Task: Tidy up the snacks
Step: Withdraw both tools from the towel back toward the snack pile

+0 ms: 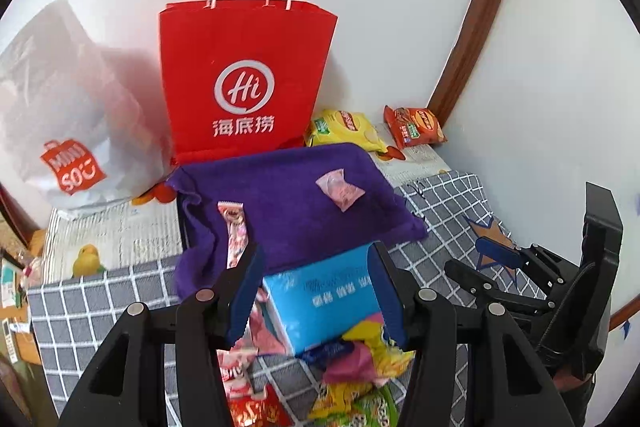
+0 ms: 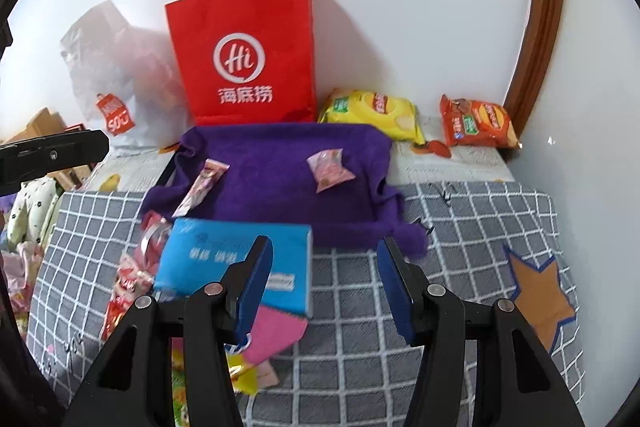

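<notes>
A blue packet [image 1: 320, 303] lies on a pile of small snack wrappers [image 1: 360, 359] on the checked cloth. My left gripper [image 1: 316, 279] is open, its jaws on either side of the blue packet. A purple towel-covered tray [image 1: 296, 199] behind holds a pink candy packet [image 1: 340, 189] and a long pink stick snack [image 1: 236, 235]. In the right wrist view my right gripper [image 2: 326, 279] is open and empty over the cloth, right of the blue packet [image 2: 236, 259]. The tray [image 2: 280, 163] holds the candy [image 2: 328, 169] and the stick snack [image 2: 202, 187].
A red paper bag [image 1: 244, 83] and a white plastic bag [image 1: 68, 123] stand against the wall. A yellow chip bag [image 1: 346, 129] and an orange chip bag [image 1: 414, 127] lie behind the tray. The right gripper [image 1: 500, 267] shows in the left view.
</notes>
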Available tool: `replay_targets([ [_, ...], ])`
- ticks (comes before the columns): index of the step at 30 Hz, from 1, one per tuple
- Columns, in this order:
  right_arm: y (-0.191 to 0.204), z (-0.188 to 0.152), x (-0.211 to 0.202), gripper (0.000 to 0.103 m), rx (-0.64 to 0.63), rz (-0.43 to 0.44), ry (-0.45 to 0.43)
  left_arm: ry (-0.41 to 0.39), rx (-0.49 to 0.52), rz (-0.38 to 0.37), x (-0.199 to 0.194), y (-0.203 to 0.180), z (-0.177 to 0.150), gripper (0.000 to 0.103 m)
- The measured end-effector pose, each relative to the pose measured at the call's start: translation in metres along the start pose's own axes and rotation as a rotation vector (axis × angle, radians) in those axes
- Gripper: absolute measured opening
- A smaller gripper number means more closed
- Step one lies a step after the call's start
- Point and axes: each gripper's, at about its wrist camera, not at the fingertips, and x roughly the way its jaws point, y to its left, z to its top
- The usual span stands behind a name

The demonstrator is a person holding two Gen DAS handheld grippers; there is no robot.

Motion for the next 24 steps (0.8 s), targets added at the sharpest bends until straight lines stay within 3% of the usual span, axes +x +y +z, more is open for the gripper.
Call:
replay_targets([
  [11, 0.021, -0.032, -0.006, 0.054, -0.012, 0.064, 0.03, 0.063, -0.04, 0.026, 0.005, 0.012, -0.05, 0.051],
  [24, 0.056, -0.067, 0.034, 0.06, -0.056, 0.089, 0.133, 0.121, -0.08, 0.067, 0.027, 0.038, -0.081, 0.051],
])
